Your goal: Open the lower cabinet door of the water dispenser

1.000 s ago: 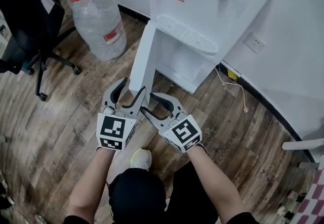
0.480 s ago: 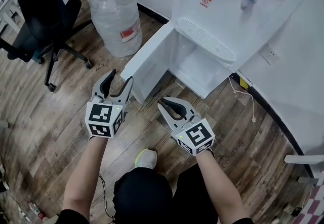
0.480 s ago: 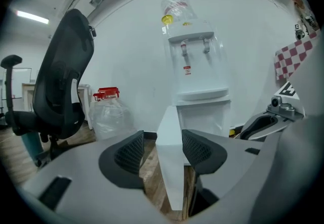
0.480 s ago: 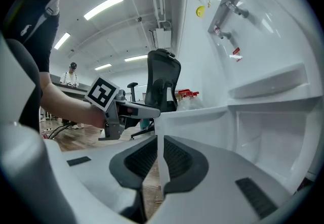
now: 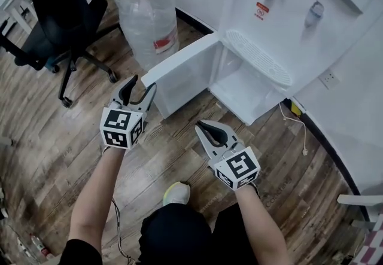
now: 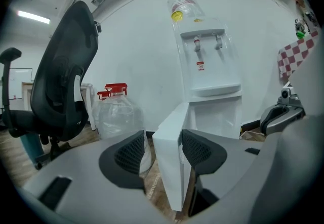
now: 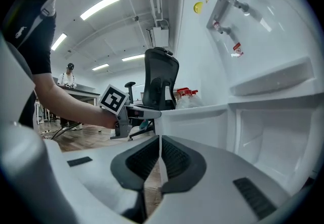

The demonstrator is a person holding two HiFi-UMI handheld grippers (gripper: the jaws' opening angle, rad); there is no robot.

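Observation:
The white water dispenser (image 5: 287, 12) stands at the upper right. Its lower cabinet door (image 5: 185, 69) is swung out to the left, and the empty white compartment (image 5: 251, 87) shows. My left gripper (image 5: 142, 83) is open and straddles the door's free edge (image 6: 169, 167). Its right pad (image 6: 200, 149) lies against the door, while a gap remains at the left pad. My right gripper (image 5: 202, 125) hangs over the floor in front of the compartment, apart from the door. Its jaws (image 7: 160, 154) have just been closing and are shut with nothing between them.
A large clear water jug (image 5: 149, 18) with red handles stands left of the door. A black office chair (image 5: 54, 12) is further left. A wall socket (image 5: 328, 80) and a cable lie right of the dispenser. The person's shoe (image 5: 178, 193) rests on the wood floor.
The left gripper has moved left with the door's edge between its jaws, and the door has swung wider open. The right gripper's jaws have closed; it stayed about where it was.

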